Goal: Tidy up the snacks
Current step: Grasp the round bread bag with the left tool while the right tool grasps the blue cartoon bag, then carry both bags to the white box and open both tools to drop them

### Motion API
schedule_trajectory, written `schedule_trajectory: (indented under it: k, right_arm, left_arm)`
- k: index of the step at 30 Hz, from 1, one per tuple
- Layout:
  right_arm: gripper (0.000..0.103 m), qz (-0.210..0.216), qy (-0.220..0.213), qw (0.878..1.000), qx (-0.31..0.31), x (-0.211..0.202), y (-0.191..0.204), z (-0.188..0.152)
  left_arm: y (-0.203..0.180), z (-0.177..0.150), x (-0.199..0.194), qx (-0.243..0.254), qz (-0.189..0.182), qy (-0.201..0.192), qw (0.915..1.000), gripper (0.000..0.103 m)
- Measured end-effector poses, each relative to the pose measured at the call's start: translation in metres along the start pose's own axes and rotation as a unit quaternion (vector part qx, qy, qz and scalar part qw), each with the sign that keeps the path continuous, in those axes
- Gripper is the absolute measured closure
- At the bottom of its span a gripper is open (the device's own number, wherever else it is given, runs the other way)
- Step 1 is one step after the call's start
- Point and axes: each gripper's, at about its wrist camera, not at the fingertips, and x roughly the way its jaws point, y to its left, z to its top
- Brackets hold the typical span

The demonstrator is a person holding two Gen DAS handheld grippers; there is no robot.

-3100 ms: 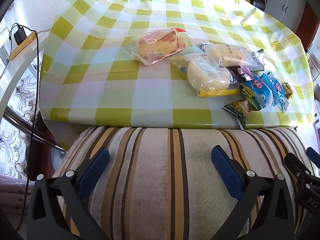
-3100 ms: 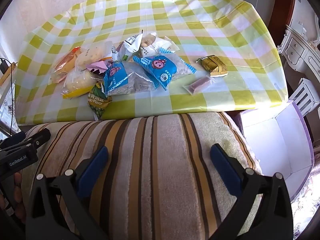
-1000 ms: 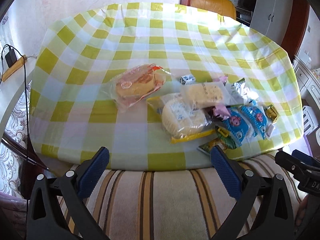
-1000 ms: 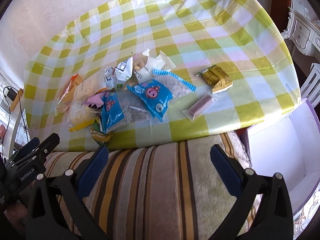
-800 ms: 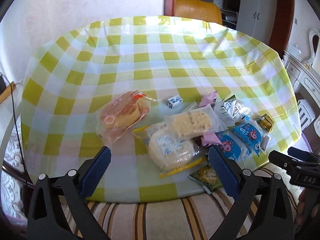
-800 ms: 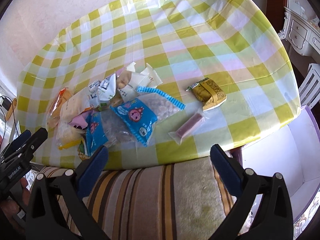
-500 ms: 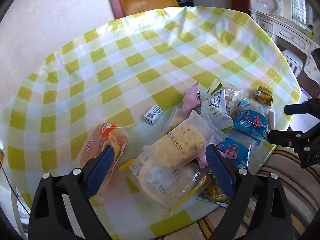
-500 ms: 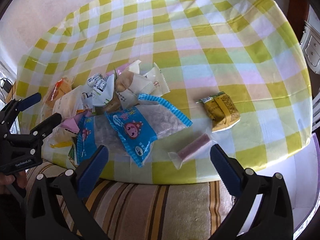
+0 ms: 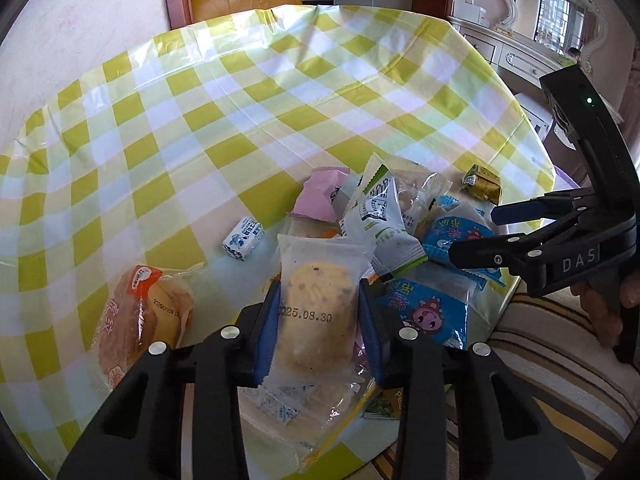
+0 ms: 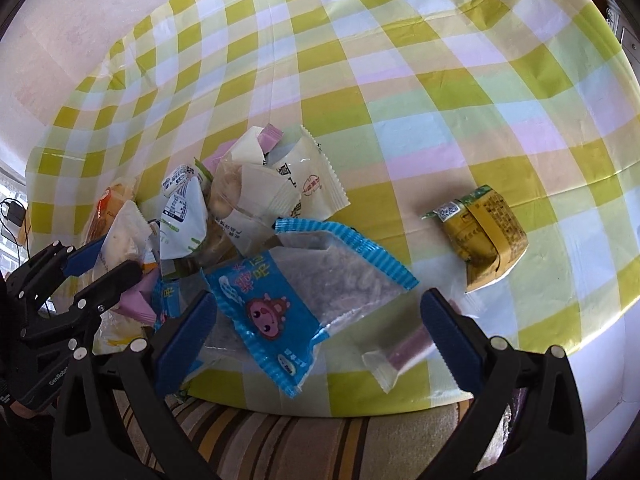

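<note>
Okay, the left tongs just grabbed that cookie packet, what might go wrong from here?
1. The left tongs have just been closing on the cookie packet; their pads pinch its sides, so the cookie may crack or the slick wrapper slip.
2. The packet lies on a clear bag and against the white-green packet; lifting may drag them along.
3. The pile sits near the table edge; disturbed snacks may slide off onto the striped cushion.

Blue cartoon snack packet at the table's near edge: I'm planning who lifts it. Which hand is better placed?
Right. The right tool stands open with the blue cartoon packet between its pads, while the left tool has just closed on the clear cookie packet.
</note>
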Motion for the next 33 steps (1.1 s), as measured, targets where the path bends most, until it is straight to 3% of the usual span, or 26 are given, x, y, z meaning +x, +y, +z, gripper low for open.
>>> schedule_trajectory:
  k: [5,9,11,12,13,17,18,20,21,23,24,25,28,33]
  right_arm:
    - [0.001,0.010,-0.002,1.000,0.025,0.004,-0.002,0.004]
    - [0.011,0.009,-0.014,1.000,0.024,0.003,0.001,0.005]
    - [0.020,0.009,-0.021,0.999,0.023,0.001,0.001,0.003]
    - [0.037,0.008,-0.027,0.999,0.025,-0.002,0.000,0.003]
    - [0.045,0.004,-0.035,0.999,0.030,-0.005,-0.002,0.002]
    - [0.057,0.011,-0.045,0.998,0.034,-0.011,-0.006,0.002]
    - [0.077,0.024,-0.044,0.998,0.034,-0.011,-0.006,0.002]
    - [0.078,0.024,-0.047,0.998,0.027,-0.015,-0.003,0.002]
    - [0.078,0.023,-0.045,0.998,0.025,-0.014,-0.001,0.002]
    - [0.062,0.011,-0.040,0.999,0.028,-0.014,-0.001,0.002]
    - [0.030,-0.001,-0.036,0.998,0.042,-0.014,-0.003,0.002]
    - [0.019,-0.005,-0.035,0.998,0.059,-0.015,-0.007,0.001]
    - [0.019,0.012,-0.016,0.994,0.108,-0.014,-0.012,-0.001]
    - [0.019,-0.009,0.005,0.987,0.162,-0.001,-0.008,0.008]
  left_arm:
    - [0.004,-0.005,-0.013,-0.030,-0.004,-0.021,0.9993,0.068]
    - [0.006,-0.010,-0.029,-0.064,-0.003,-0.044,0.9970,0.068]
    - [0.005,-0.014,-0.037,-0.079,-0.004,-0.056,0.9953,0.068]
    - [0.004,-0.016,-0.040,-0.086,-0.005,-0.060,0.9944,0.068]
    - [0.003,-0.017,-0.044,-0.093,-0.005,-0.064,0.9936,0.068]
    - [-0.001,-0.023,-0.054,-0.110,-0.012,-0.075,0.9910,0.068]
    - [-0.002,-0.024,-0.056,-0.112,-0.013,-0.077,0.9907,0.068]
    - [-0.003,-0.025,-0.059,-0.113,-0.012,-0.079,0.9903,0.068]
    - [-0.004,-0.026,-0.060,-0.115,-0.013,-0.080,0.9901,0.068]
    - [-0.006,-0.028,-0.063,-0.117,-0.015,-0.082,0.9896,0.068]
    - [-0.007,-0.029,-0.064,-0.118,-0.017,-0.083,0.9894,0.068]
    - [-0.008,-0.030,-0.066,-0.119,-0.019,-0.083,0.9892,0.068]
    - [-0.012,-0.034,-0.068,-0.122,-0.024,-0.086,0.9886,0.068]
    - [-0.015,-0.037,-0.074,-0.130,-0.029,-0.097,0.9864,0.068]
